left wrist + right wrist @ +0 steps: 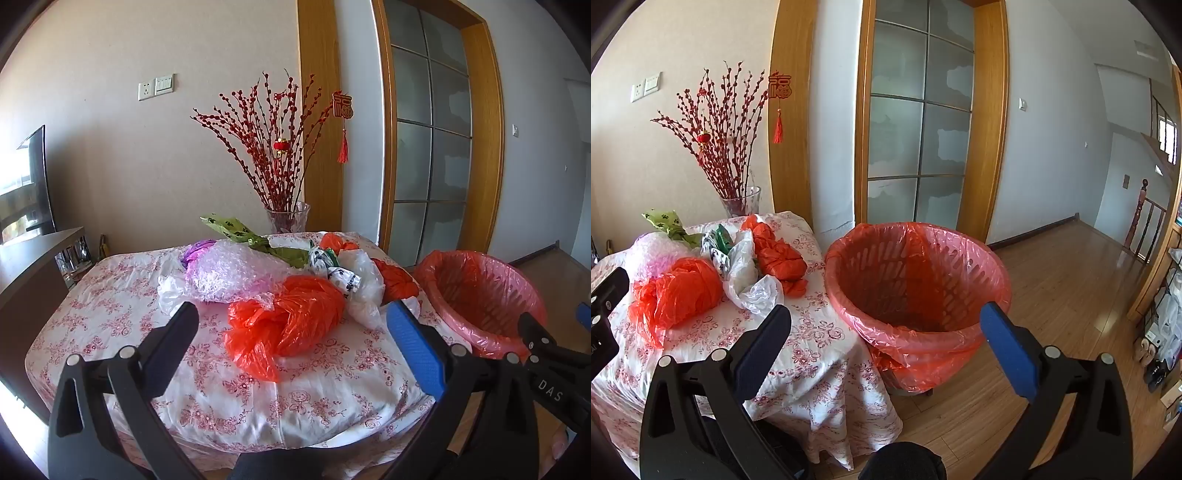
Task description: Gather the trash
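Note:
A pile of crumpled plastic trash lies on the floral-cloth table [122, 295]: an orange bag [291, 325] nearest, pink bubble wrap [229, 273], a white bag [364, 284], a green paw-print bag [236, 229] and a second orange bag [397, 280]. My left gripper [291, 314] is open and empty, just short of the near orange bag. My right gripper [886, 314] is open and empty, in front of the red-lined basket [916, 280] on the floor. The near orange bag [677, 291] and the white bag [746, 277] also show in the right wrist view.
A glass vase of red branches [288, 218] stands at the table's back edge. A dark cabinet [33, 273] is left of the table. A glass-paned door [919, 122] is behind the basket. Wooden floor [1071, 277] stretches right; a shelf [1167, 314] lines the right wall.

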